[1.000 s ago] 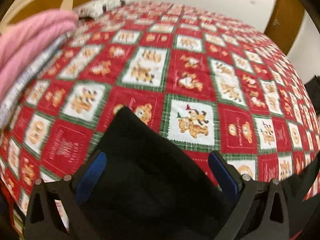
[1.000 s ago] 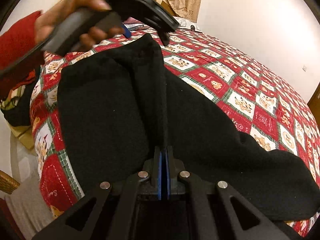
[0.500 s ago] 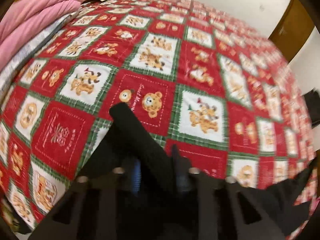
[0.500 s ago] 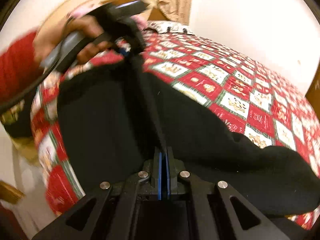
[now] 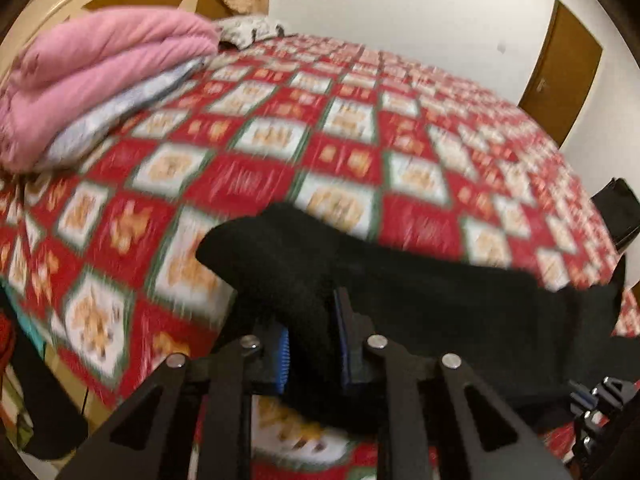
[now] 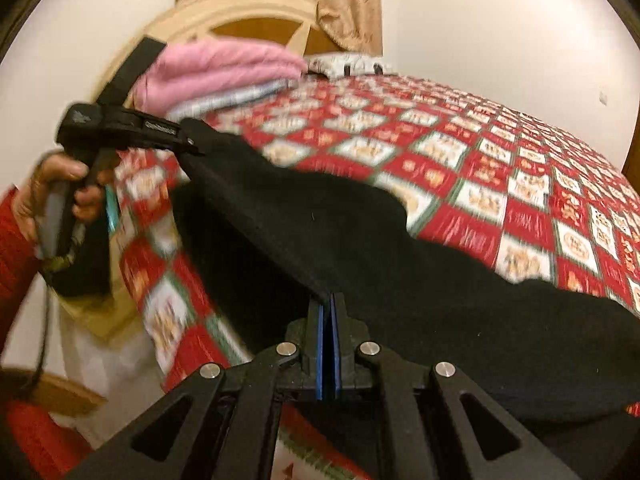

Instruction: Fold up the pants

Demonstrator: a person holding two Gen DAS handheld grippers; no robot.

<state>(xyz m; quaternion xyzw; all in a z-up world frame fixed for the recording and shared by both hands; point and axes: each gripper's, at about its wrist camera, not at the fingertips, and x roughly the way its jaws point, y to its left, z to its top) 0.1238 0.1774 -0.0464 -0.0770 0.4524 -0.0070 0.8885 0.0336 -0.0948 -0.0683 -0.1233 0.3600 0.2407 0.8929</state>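
Observation:
The black pants lie across the near edge of a bed with a red, green and white patchwork quilt. My left gripper is shut on a bunched corner of the pants and holds it above the quilt. My right gripper is shut on another edge of the pants. The fabric is stretched taut between the two grippers. In the right wrist view my left gripper is at the left with the person's hand on its handle.
A folded pink blanket lies on a pale one at the head of the bed by a round wooden headboard. A brown door is at the far right. A dark object stands beside the bed's right edge.
My left gripper closed on the pants' corner and lifted it. Both grippers rose and pulled back toward the bed's near edge, drawing the fabric taut between them.

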